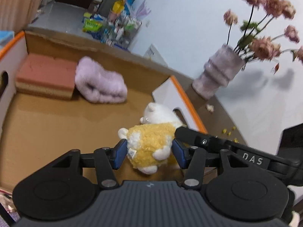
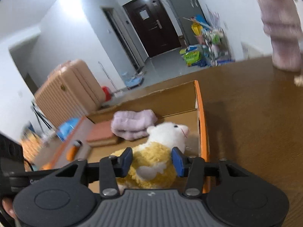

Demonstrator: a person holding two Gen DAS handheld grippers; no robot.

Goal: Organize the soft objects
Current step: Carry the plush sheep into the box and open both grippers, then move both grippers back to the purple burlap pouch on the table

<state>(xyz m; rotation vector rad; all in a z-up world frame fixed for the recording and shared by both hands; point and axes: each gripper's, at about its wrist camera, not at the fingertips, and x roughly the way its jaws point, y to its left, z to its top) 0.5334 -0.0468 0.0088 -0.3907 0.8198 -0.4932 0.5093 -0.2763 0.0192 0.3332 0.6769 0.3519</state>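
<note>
Right at the fingertips, we have the plush toy (image 1: 149, 143) pinched from both ends: the left gripper (image 1: 149, 151) clamps its yellow body between the blue pads (image 1: 120, 154), and the right gripper (image 2: 152, 161) squeezes the same fleece nearer the white head. Both pairs of pads are dug into the pile, so we call both grips closed on the toy. It hangs over the cardboard box (image 1: 47, 132), close to the orange-edged wall at three o'clock.

To do this well, we want to carry it clear of that wall toward the open floor at nine o'clock, lower until the feet meet the cardboard, then let go with both hands together so it doesn't tip or drag.

Further in, at eleven o'clock, the lilac towel (image 1: 100, 83) lies rolled and touching the pink sponge (image 1: 45, 75) in the back corner. They seem settled, so the toy probably belongs beside them.

Beyond the box, at two o'clock, a fuzzy vase (image 1: 217, 73) of pink flowers (image 1: 265, 24) stands on the table (image 2: 255, 123), badly blurred.

What we can't see: the toy's underside, hidden by the gripper bodies, and how far it sits above the box floor. The small scraps on the table past the box are too blurred to name.
</note>
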